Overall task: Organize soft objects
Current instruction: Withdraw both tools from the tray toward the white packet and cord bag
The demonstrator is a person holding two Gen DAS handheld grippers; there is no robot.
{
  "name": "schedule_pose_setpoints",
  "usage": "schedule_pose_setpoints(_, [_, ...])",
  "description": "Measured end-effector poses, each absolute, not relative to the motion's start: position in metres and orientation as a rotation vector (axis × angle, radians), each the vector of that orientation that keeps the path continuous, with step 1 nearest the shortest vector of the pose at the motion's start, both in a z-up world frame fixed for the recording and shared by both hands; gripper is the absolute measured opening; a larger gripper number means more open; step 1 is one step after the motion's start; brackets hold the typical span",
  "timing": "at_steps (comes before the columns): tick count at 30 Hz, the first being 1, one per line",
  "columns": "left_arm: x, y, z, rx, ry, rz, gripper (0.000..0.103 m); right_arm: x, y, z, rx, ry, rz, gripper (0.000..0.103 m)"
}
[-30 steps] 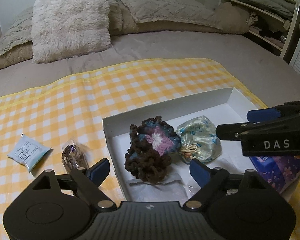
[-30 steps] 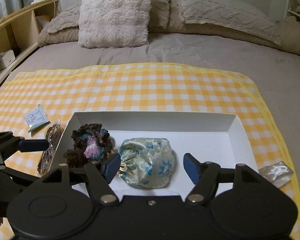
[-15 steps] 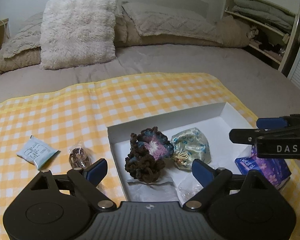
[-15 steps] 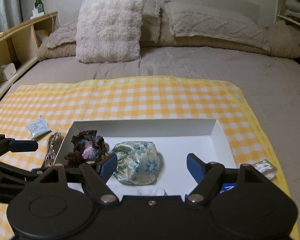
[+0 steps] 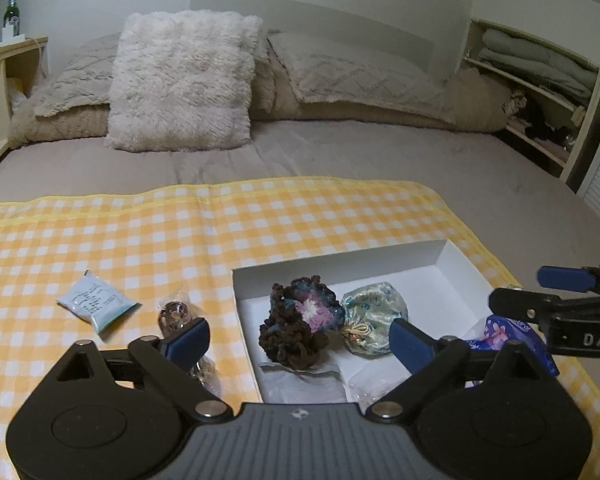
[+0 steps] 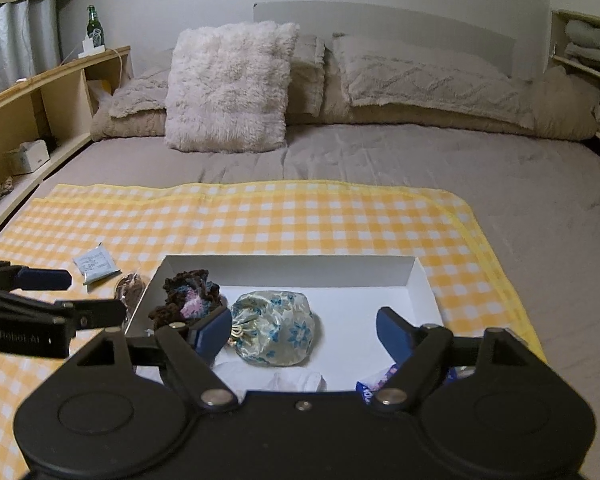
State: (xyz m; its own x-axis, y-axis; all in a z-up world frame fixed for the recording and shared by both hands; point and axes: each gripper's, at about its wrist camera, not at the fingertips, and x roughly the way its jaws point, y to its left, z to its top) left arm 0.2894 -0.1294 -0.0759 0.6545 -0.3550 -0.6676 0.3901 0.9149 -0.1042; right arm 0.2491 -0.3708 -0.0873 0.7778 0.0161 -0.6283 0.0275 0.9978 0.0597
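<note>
- Both tools have drawn back and up from the white box (image 6: 422,284); left tool (image 5: 298,340) and right tool (image 6: 302,330) stand wide, empty, suggesting a placement just finished.
- In the box: crocheted piece (image 5: 300,322) touching the floral pouch (image 6: 274,326).
- Only the left view shows the purple tissue pack (image 5: 512,334) clearly.
- The small packet (image 5: 94,304) remains on the checkered cloth (image 6: 260,220), left of the box.

A home bedroom: a grey-sheeted bed (image 6: 380,168) with a fluffy pillow (image 6: 228,88) at 12 o'clock, a wooden bedside shelf (image 6: 40,92) at 9, folded bedding (image 5: 540,64) shelved at 2.
</note>
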Motion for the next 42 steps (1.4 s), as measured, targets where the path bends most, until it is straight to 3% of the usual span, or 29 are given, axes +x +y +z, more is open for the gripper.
schedule_pose_setpoints(3, [0.285, -0.126, -0.074, 0.037, 0.739, -0.415, 0.103, 0.24, -0.37, -0.083, 0.058, 0.654, -0.018, 0.087])
schedule_pose_setpoints(6, [0.28, -0.123, -0.073, 0.032, 0.726, -0.416, 0.103, 0.233, -0.37, -0.08, 0.053, 0.627, -0.033, 0.1])
schedule_pose_setpoints(9, [0.275, -0.121, -0.071, 0.036, 0.699, -0.405, 0.103, 0.227, -0.37, -0.078, 0.055, 0.603, -0.047, 0.103])
schedule_pose_setpoints(42, [0.284, 0.002, -0.058, 0.0, 0.632, -0.094, 0.103, 0.259, -0.31, -0.077, 0.052, 0.533, -0.018, 0.103])
